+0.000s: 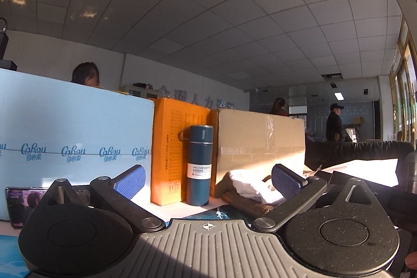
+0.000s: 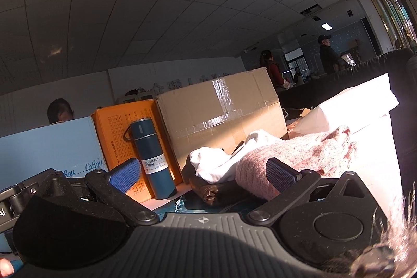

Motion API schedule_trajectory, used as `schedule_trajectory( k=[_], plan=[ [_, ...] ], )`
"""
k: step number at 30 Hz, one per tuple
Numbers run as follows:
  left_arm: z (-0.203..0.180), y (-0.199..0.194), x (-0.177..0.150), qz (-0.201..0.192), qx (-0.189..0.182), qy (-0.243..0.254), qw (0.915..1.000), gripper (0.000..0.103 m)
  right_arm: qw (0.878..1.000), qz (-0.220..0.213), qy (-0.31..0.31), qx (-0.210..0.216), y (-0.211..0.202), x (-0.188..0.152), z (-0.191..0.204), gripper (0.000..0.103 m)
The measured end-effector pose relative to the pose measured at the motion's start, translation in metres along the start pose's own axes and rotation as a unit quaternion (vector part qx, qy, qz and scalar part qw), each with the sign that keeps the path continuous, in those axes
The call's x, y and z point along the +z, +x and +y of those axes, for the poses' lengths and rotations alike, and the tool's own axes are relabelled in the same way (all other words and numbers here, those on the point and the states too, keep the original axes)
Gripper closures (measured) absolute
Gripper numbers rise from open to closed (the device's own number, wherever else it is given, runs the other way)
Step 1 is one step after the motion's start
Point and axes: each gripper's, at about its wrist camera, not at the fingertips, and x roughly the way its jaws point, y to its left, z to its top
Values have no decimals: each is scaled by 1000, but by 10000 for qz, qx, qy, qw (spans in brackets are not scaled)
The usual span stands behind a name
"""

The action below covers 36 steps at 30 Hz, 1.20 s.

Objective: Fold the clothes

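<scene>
Right wrist view, read from the left of the frame to the right: the light blue carton (image 2: 52, 145), the orange box (image 2: 114, 127) and the blue vacuum bottle (image 2: 153, 160) stand in a row along the back of the counter (image 2: 166, 199), with the taped cardboard box (image 2: 221, 119) behind the clothes. The right gripper (image 2: 206, 172) is spread wide and holds nothing. Just beyond it, right of centre, lies the pile: a brown garment (image 2: 208, 189) at the bottom, a white garment (image 2: 216, 163) draped over it, and a pink knit (image 2: 294, 155) running lengthwise from the lower middle up toward the right edge, its near end just beside the right-hand finger. In the left wrist view the left gripper (image 1: 207, 180) is likewise released and empty, and the white garment (image 1: 255, 186) and brown garment (image 1: 247, 202) sit low and right of centre, farther off. I judge the right gripper the nearer one, so the first pinch probably falls to it, at the knit's near end.
</scene>
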Motion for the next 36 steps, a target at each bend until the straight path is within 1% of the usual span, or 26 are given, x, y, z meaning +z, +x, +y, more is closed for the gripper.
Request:
schedule_trajectory(
  k=[4, 7, 10, 15, 18, 20, 22, 23, 24, 27, 28, 30, 31, 32, 33, 34, 35, 36],
  plan=[
    [0, -12, 3, 50, -45, -44, 10000, 0, 9995, 62, -59, 296, -10, -1, 10, 0],
    [4, -20, 6, 109, 22, -39, 9999, 0, 9985, 194, -41, 517, -15, -1, 14, 0],
    [14, -34, 11, 37, 293, 14, 9996, 0, 9958, 374, 9, 838, -18, -3, 20, 0],
    [44, -61, 20, -3, 906, 50, 9959, 0, 9859, 677, 170, 1522, -17, -5, 37, 0],
    [70, -82, 27, -55, 1293, 90, 9916, 0, 9758, 917, 186, 1974, -13, -5, 56, 0],
    [88, -96, 32, -110, 1625, 182, 9865, 0, 9665, 1090, 176, 2317, -11, -5, 71, 0],
    [109, -110, 35, -190, 2102, 278, 9771, 0, 9550, 1344, 139, 2642, -7, -8, 93, 0],
    [125, -119, 37, -244, 2497, 314, 9675, 0, 9483, 1486, 115, 2801, -5, -10, 105, 0],
    [138, -125, 38, -264, 2796, 286, 9593, 0, 9413, 1627, 92, 2958, -3, -12, 118, 0],
    [189, -152, 43, -378, 3629, -81, 9310, 0, 9172, 2046, 20, 3419, 4, -19, 155, 0],
    [209, -167, 42, -507, 4000, -326, 9145, 0, 9082, 2184, -3, 3570, 6, -21, 167, 0],
    [245, -192, 37, -587, 4548, -969, 8834, 0, 8890, 2456, -51, 3865, 10, -25, 191, 0],
    [263, -208, 33, -611, 4667, -1398, 8712, 0, 8787, 2590, -75, 4010, 12, -28, 204, 0],
    [281, -224, 29, -634, 4774, -1822, 8572, 0, 8679, 2723, -98, 4153, 14, -30, 216, 0],
    [293, -234, 23, -639, 4818, -2193, 8460, 0, 8567, 2855, -122, 4294, 17, -32, 228, 0],
    [304, -243, 18, -642, 4853, -2561, 8335, 1, 8447, 3046, -107, 4401, 21, -37, 241, 0],
    [316, -253, 13, -642, 4882, -2917, 8201, 1, 8302, 3337, -8, 4465, 29, -47, 253, 0],
    [320, -256, 9, -588, 4904, -3046, 8144, 1, 8129, 3678, 165, 4513, 38, -59, 268, 0]
  ],
)
